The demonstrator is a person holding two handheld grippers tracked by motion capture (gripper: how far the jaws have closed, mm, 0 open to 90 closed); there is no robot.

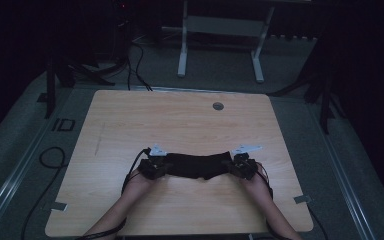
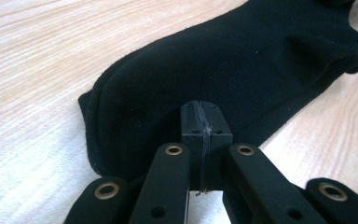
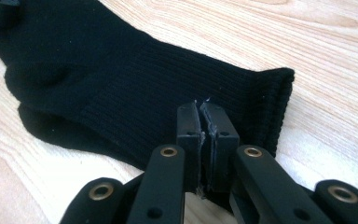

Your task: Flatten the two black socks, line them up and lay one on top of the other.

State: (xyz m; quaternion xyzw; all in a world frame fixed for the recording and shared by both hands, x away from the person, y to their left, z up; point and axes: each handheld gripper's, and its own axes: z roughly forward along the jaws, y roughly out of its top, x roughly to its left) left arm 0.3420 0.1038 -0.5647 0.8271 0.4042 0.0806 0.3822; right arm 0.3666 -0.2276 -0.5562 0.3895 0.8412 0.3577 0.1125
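Observation:
A black sock (image 1: 197, 166) lies flat and lengthwise on the wooden table (image 1: 180, 120), between my two grippers. My left gripper (image 1: 155, 165) is over its left end. In the left gripper view the jaws (image 2: 200, 109) are pressed together above the rounded toe part of the sock (image 2: 223, 60), and I see no fabric between them. My right gripper (image 1: 242, 165) is over the other end. In the right gripper view its jaws (image 3: 207, 109) meet above the ribbed cuff of the sock (image 3: 121, 84). The sock's near edge is hidden behind both sets of jaws.
A round grommet (image 1: 218, 106) sits near the table's far edge. A white-legged desk frame (image 1: 220, 45) stands on the floor beyond the table, and cables (image 1: 50, 160) run along the floor at the left. Bare wood surrounds the sock.

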